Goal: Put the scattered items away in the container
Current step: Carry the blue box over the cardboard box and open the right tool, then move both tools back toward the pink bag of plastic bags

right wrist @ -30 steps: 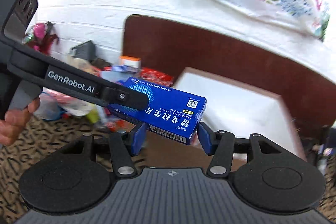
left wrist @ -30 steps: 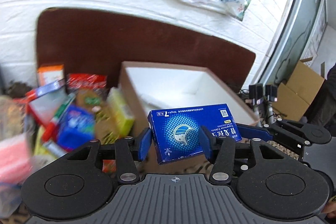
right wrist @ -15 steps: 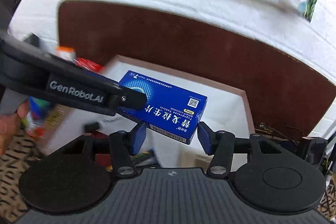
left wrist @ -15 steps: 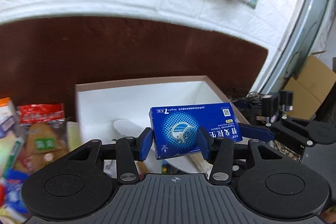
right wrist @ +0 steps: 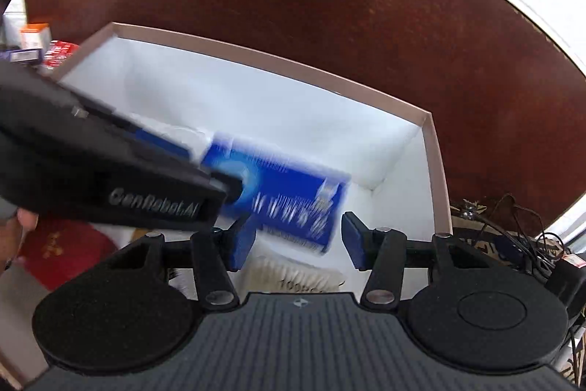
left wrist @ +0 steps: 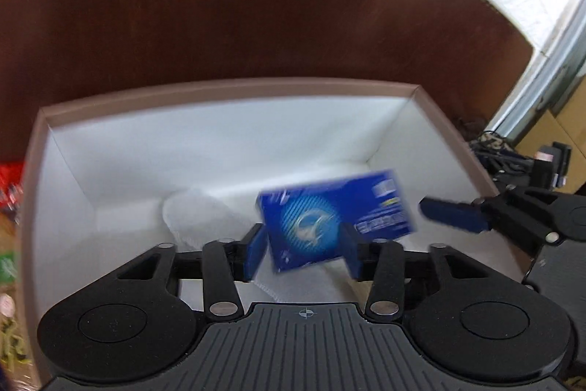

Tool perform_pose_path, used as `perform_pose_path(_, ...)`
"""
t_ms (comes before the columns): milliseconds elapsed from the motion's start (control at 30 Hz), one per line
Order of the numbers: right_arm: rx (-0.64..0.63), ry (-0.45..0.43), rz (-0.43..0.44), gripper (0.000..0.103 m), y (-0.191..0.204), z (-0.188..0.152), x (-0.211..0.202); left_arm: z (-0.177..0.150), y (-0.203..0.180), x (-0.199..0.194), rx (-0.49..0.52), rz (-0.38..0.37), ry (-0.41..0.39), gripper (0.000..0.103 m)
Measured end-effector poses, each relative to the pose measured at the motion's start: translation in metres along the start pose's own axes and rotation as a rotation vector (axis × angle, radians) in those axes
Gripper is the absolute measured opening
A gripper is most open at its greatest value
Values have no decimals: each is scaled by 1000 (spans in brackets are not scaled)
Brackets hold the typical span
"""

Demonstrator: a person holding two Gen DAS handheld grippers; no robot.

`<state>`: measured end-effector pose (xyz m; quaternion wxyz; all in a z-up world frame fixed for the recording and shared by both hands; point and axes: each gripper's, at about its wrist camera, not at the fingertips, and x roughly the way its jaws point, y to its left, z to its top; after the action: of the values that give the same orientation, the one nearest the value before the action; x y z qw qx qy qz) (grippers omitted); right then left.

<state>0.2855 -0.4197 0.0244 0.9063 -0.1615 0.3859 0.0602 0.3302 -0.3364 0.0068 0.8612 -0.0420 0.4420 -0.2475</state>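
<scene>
- The left tongs point(left wrist: 304, 246) hang over the open cardboard container point(left wrist: 227, 90), their jaws opening; the blue box point(left wrist: 335, 217) sits in the gap between them, blurred and tilted, and the blue pads look clear of its sides.
- The right tongs point(right wrist: 296, 242) point down into the same container from the other side. Their jaws stand partly apart, and the blue box is seen above the gap, with bare space between it and the right-hand pad point(right wrist: 353, 240); I see no grip there.
- The box is over the white inside of the container, towards its right end, apparently loose in the air; blur hides whether it touches anything.
- White crumpled packaging point(left wrist: 197, 218) lies on the container floor behind the box, and a pack of cotton swabs point(right wrist: 293, 275) shows just below the right tongs.
- A dark brown panel point(left wrist: 256, 6) stands behind the container.
- Colourful packets point(right wrist: 40, 46) lie beyond the container's left end.
- A tangle of cables point(right wrist: 512, 229) sits off to its right.
</scene>
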Motion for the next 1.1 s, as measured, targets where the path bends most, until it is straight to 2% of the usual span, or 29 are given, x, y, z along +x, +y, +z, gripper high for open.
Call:
perform_pose_path(33,-6,2,-16,71,1,-2,1,0,4,2,-33,9,7,97)
perform_pose_path(67,-22,5,-41,86,2,-4,2,-1,9,1,-74,23,1,102)
perform_pose_path(100,-39,-3,-64,92,4,-7,1,-2,15,-1,-109,20,-9,103)
perform_pose_path(267,-38,-32,-87,95,8,-8,-13,-2,26,-16,-171,-23,-3,103)
perform_pose_path(467,30,-61,-46,98,18,-4,-45,-7,11,-47,-82,-43,-31,103)
perform_pose_path(633,14,-110,-23,99,39,8,-81,-31,8,-93,-53,-69,-84,103)
perform_pose_path(733,17,-160,-11,100,61,1,-112,-53,11,-133,-43,-67,-158,103)
perform_pose_path(900,29,-265,69,101,108,-22,-160,-104,20,-198,-20,1,-266,103)
perform_pose_path(1000,13,-328,140,102,143,-42,-183,-139,33,-235,-22,20,-315,103)
perform_pose_path(1100,-27,-371,160,103,183,-61,-195,-179,54,-260,-60,38,-337,103)
